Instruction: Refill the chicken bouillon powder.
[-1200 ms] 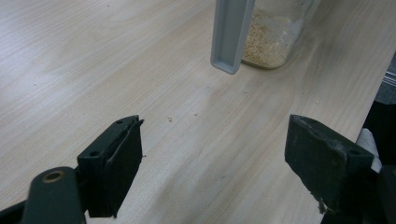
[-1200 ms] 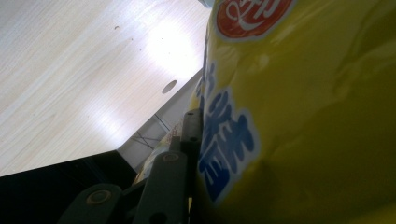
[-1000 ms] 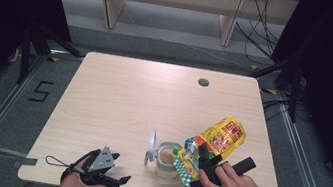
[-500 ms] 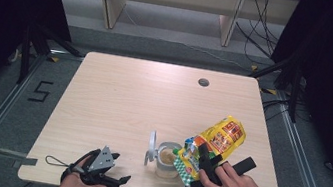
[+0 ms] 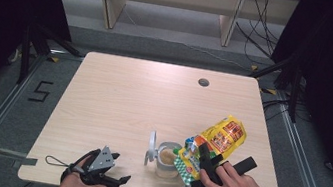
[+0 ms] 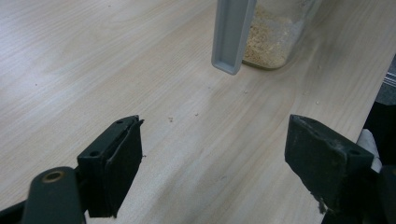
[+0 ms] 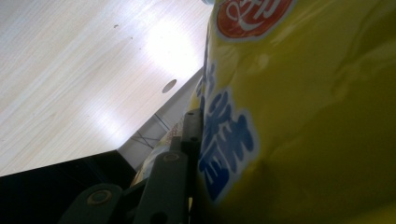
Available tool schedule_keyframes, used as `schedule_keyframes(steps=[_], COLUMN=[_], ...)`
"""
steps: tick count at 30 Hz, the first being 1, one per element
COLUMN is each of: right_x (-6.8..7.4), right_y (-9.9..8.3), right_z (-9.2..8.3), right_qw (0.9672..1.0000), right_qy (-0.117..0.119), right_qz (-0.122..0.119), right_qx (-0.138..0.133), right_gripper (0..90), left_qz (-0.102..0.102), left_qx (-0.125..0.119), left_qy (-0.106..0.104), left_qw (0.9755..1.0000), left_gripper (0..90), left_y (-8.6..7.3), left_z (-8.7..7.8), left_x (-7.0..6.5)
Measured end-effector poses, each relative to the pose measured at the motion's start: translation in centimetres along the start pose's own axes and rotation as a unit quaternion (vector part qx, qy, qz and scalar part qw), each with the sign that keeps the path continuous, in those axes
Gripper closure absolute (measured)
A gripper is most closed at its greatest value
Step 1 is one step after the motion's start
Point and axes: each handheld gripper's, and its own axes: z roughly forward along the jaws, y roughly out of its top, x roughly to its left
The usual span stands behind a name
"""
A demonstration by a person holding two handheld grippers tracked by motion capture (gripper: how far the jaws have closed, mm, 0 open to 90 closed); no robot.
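A yellow snack bag [image 5: 215, 141] is tilted with its open end over a clear jar [image 5: 167, 160] that holds pale crumbs. My right gripper [image 5: 206, 156] is shut on the bag, whose yellow side [image 7: 303, 116] presses against one jaw in the right gripper view. The jar's grey lid [image 5: 151, 147] stands hinged open on its left side. In the left gripper view the lid [image 6: 232, 35] and the crumb-filled jar [image 6: 275, 37] lie ahead. My left gripper [image 5: 115, 179] rests open near the table's front edge, nothing between its jaws [image 6: 215, 158].
The wooden table [image 5: 143, 100] has a round cable hole [image 5: 203, 82] near its far right corner. A few crumbs lie on the wood by the jar. Shelving and cables stand behind the table, and dark floor borders both sides.
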Motion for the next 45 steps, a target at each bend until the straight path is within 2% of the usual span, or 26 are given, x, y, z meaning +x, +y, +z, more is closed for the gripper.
schedule_keyframes(steps=[3, 4, 5, 6, 7, 21, 23, 24, 35, 37, 38, 45], right_x=[0.01, 0.16, 0.18, -0.25, -0.17, -0.12, -0.06, -0.09, -0.24, -0.2, -0.19, -0.13], right_y=[0.0, -0.01, -0.06, -0.04, -0.05, -0.14, -0.12, -0.12, -0.08, -0.07, -0.07, 0.0], right_z=[0.01, 0.12, 0.22, 0.07, 0.03, -0.04, -0.08, -0.05, -0.01, 0.02, 0.03, -0.03], right_qw=[1.0, 0.9997, 0.9996, 0.9999, 1.0, 1.0, 1.0, 1.0, 1.0, 1.0, 1.0, 0.9999], right_qy=[0.003, -0.023, -0.027, -0.002, 0.0, -0.001, -0.008, 0.001, 0.002, 0.001, 0.002, 0.008], right_qz=[0.0, -0.005, -0.005, -0.009, -0.002, 0.0, -0.001, -0.001, -0.005, -0.004, -0.004, -0.009], right_qx=[-0.001, -0.001, -0.007, -0.005, -0.002, 0.001, 0.005, 0.002, 0.0, 0.0, 0.0, 0.005], right_gripper=[76.4, 76.4, 76.4, 76.4, 76.4, 76.5, 76.5, 76.5, 76.6, 76.6, 76.6, 76.7], left_qz=[-0.001, -0.004, -0.001, 0.0, -0.001, -0.001, -0.002, 0.0, -0.002, 0.0, -0.002, 0.0], left_qx=[0.0, -0.002, 0.003, 0.004, -0.001, 0.005, 0.004, -0.001, 0.003, 0.002, 0.0, 0.004], left_qy=[0.001, -0.001, -0.006, -0.003, -0.002, -0.006, -0.006, -0.002, -0.005, 0.002, -0.004, 0.002], left_qw=[1.0, 1.0, 1.0, 1.0, 1.0, 1.0, 1.0, 1.0, 1.0, 1.0, 1.0, 1.0], left_gripper=[18.7, 18.6, 18.5, 18.5, 18.4, 18.4, 18.4, 18.4, 18.4, 18.4, 18.4, 18.4], left_y=[0.0, -0.01, 0.03, 0.05, 0.0, 0.04, 0.03, 0.0, 0.02, -0.01, 0.0, 0.03], left_z=[0.01, 0.02, -0.06, -0.08, -0.02, -0.08, -0.06, -0.03, -0.04, 0.0, -0.01, -0.05], left_x=[0.0, -0.04, 0.03, 0.03, 0.01, 0.04, 0.02, 0.0, 0.02, 0.03, -0.03, 0.04])
